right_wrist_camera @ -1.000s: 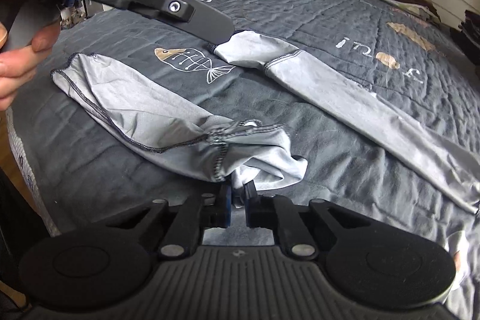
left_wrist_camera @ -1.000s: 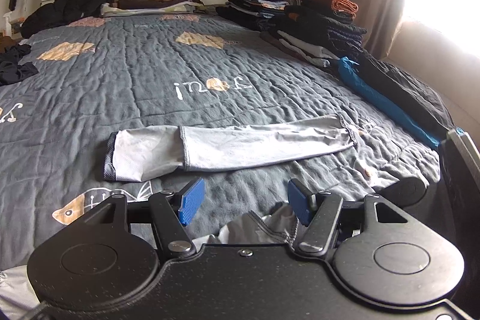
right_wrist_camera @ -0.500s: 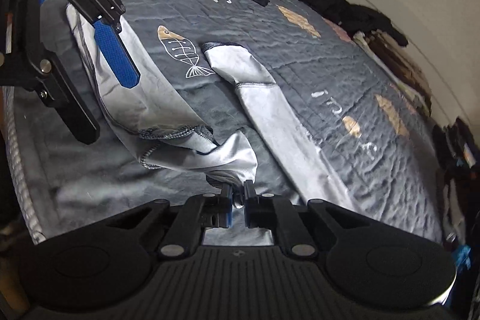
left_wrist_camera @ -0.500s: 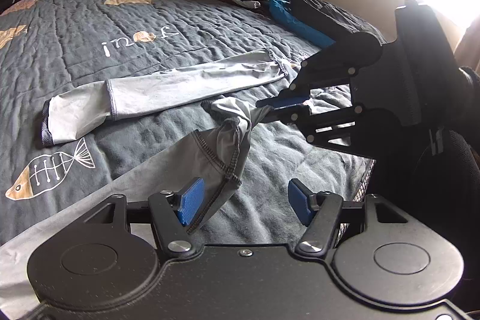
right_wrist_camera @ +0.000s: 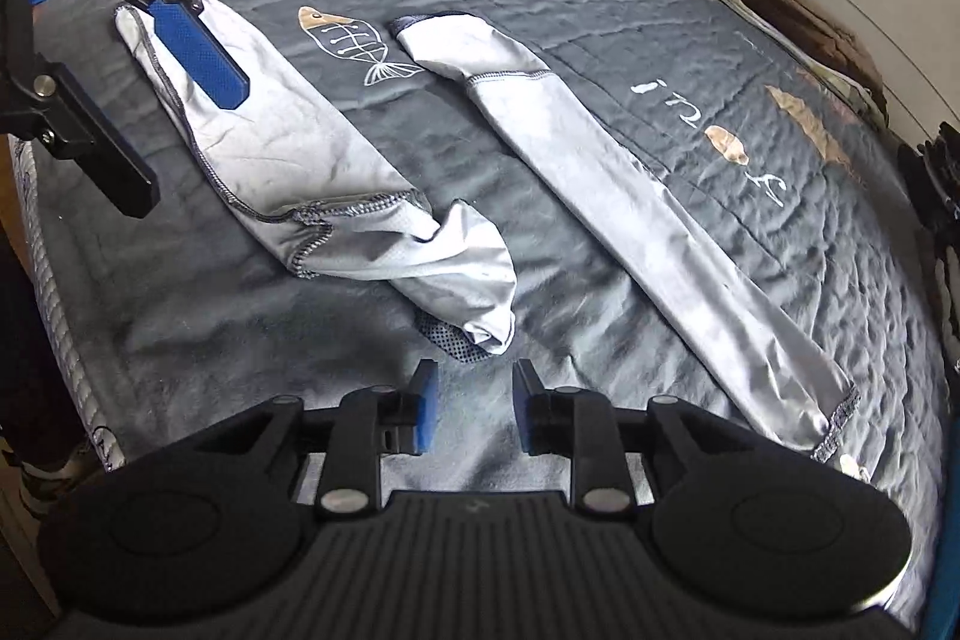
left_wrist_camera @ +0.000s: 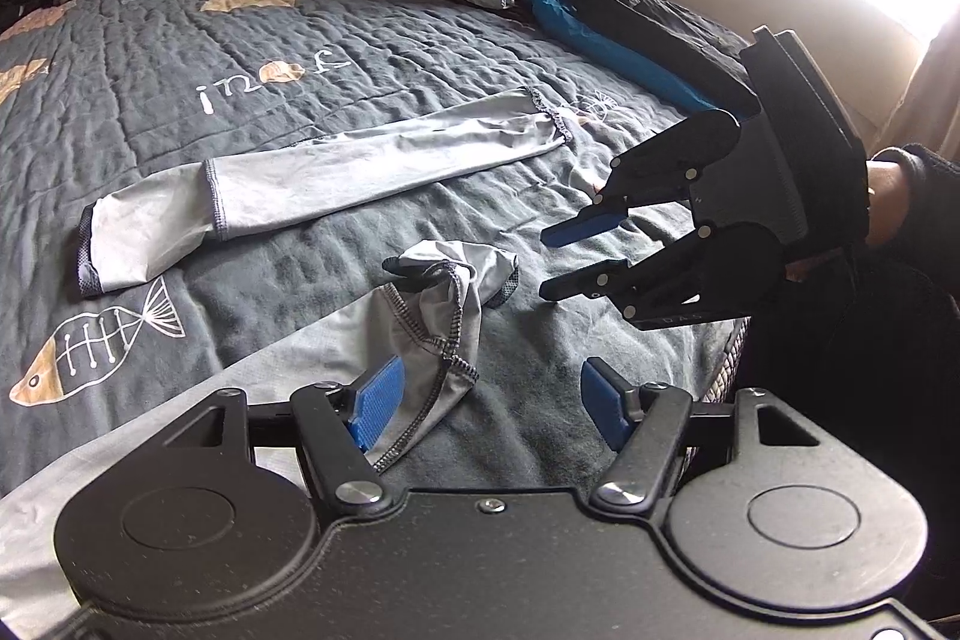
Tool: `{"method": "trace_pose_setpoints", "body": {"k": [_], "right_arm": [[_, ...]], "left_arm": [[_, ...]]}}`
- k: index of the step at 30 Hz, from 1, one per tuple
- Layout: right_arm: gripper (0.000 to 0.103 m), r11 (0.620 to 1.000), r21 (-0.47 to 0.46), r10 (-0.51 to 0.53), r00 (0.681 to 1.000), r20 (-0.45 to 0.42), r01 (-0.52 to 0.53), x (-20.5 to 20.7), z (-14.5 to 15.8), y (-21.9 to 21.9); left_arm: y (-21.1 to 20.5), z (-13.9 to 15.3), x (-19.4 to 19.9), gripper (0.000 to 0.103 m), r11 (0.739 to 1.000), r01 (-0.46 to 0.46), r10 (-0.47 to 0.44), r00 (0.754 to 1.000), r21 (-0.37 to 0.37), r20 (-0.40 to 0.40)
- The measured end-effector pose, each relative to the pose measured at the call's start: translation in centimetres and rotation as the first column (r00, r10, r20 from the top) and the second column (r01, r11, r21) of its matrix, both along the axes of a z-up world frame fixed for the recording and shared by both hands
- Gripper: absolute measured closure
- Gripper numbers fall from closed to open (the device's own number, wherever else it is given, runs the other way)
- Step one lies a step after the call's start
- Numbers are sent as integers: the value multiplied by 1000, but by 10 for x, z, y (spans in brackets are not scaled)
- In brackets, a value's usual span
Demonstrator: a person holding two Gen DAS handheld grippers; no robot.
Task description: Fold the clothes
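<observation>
Hiding sleeve (left_wrist_camera: pixel 432 328) end: left gripper (left_wrist_camera: pixel 492 400) body.

right gripper (right_wrist_camera: pixel 473 403): just opened, empty | crumpled grey sleeve (right_wrist_camera: pixel 360 196): on quilt (right_wrist_camera: pixel 600 10), just ahead

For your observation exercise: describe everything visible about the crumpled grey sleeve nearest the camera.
The crumpled grey sleeve is light grey, thin stretchy-looking fabric with dark overlock seams and a dark mesh patch at its bunched end. It lies on the quilted grey bedspread, one end flat and the other doubled over into a loose heap. The right tool, jaws just opened, sits just short of that heap, holding nothing. The left tool hovers open over it.
</observation>
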State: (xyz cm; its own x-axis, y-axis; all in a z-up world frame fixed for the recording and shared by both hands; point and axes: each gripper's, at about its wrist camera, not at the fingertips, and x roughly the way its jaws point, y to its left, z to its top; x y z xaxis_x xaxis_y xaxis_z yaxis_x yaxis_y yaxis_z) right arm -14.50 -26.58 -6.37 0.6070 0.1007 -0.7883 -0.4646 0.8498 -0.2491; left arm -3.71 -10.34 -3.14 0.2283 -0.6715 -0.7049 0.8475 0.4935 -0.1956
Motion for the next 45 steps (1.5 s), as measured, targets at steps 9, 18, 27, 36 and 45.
{"method": "trace_pose_setpoints", "body": {"k": [9,18,27,36,45], "right_arm": [[64,964,206,-159,985,-71,171,22,-16,-15],[96,974,200,-101,994,-33,106,22,-17,-8],[101,968,-233,145,966,216,-93,-10,16,6],[100,893,-425,214,971,103,-151,-21,26,-16],[92,999,-47,-18,996,-84,14,0,45,-56]], "left_arm": [[-2,-2,2,38,1000,-5,5,1000,6,-2],[-6,-2,2,38,1000,7,-7,1000,2,-10],[-8,-5,0,38,1000,18,-17,1000,12,-10],[-11,-7,1,38,999,22,-22,1000,25,-11],[-14,-4,3,38,1000,27,-27,1000,11,-9]]}}
